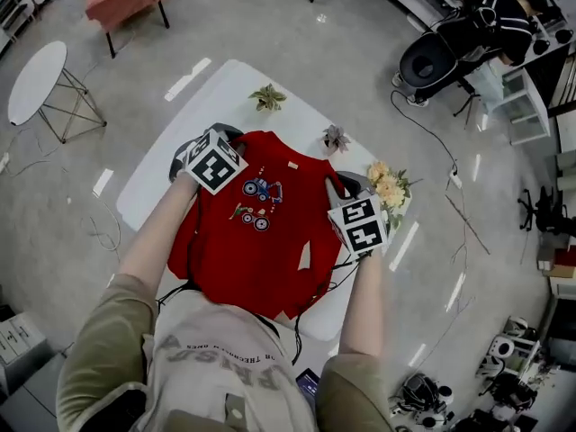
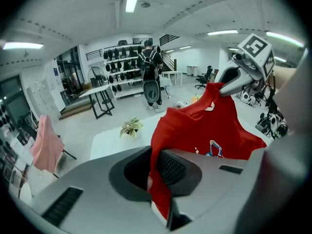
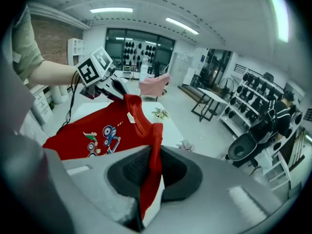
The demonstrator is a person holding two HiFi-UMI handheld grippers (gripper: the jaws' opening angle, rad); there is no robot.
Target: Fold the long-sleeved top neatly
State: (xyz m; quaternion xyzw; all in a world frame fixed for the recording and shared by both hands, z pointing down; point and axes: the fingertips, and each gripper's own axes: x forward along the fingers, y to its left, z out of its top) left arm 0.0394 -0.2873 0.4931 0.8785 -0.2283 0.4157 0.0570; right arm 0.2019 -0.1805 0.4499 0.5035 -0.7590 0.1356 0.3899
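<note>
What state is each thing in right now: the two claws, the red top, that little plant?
left gripper, shut on a shoulder of the red top.
right gripper, shut on the other shoulder.
red top, unfolded, print side up, stretched between both grippers.
small plant, upright on the white table.

Head view from above, steeply down on whole tabletop. Left gripper view close, facing far-right; right gripper view far-left; both sharing red top.
</note>
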